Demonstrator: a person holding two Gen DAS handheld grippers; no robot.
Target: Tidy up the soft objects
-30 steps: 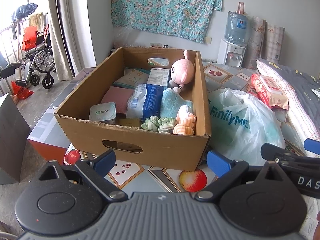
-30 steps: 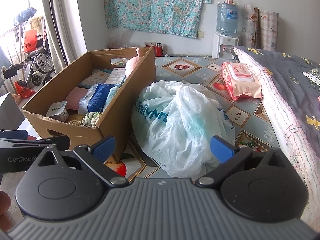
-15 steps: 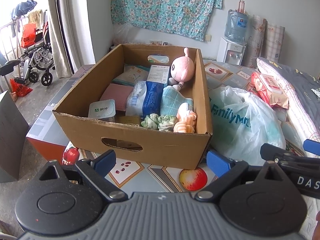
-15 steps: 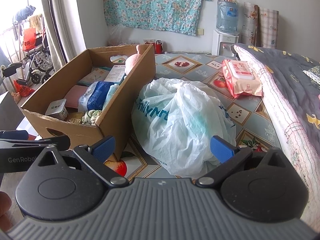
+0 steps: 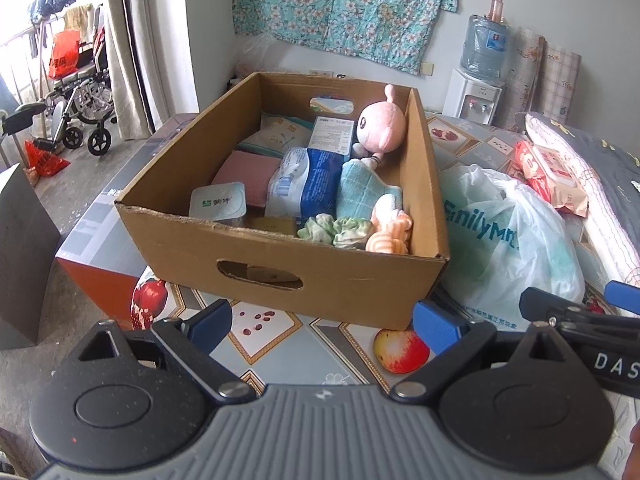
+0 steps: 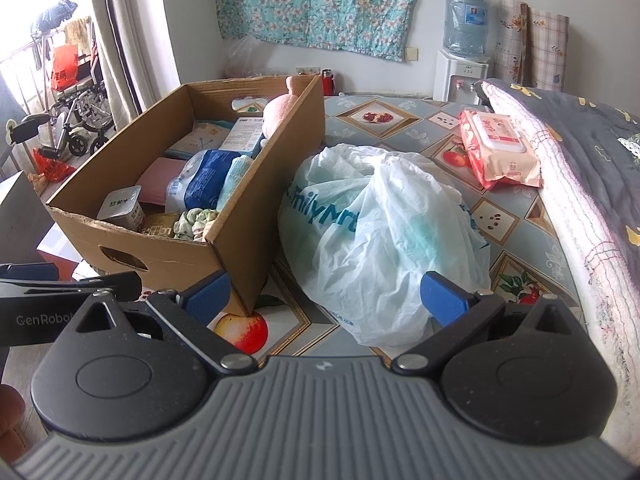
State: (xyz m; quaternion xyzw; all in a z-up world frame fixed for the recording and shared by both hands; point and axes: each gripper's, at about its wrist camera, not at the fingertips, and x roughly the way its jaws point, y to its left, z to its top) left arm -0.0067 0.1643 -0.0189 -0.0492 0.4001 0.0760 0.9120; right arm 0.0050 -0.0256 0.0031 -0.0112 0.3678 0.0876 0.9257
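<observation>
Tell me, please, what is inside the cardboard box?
The cardboard box holds a pink plush toy, a blue packet, a folded teal towel, a yogurt cup and green scrunchies. Whatever lies under them is covered.

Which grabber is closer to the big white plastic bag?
Right. The right gripper points straight at the white plastic bag, just short of it; the left gripper faces the brown cardboard box beside it.

Ahead of the open jaws, the cardboard box [image 6: 256, 184] wall hides most of the pink plush [image 6: 282, 110], the plastic bag [image 6: 384, 236] conceals its contents (print partly folded away), and the quilt [image 6: 592, 168] runs off the frame's edge.
</observation>
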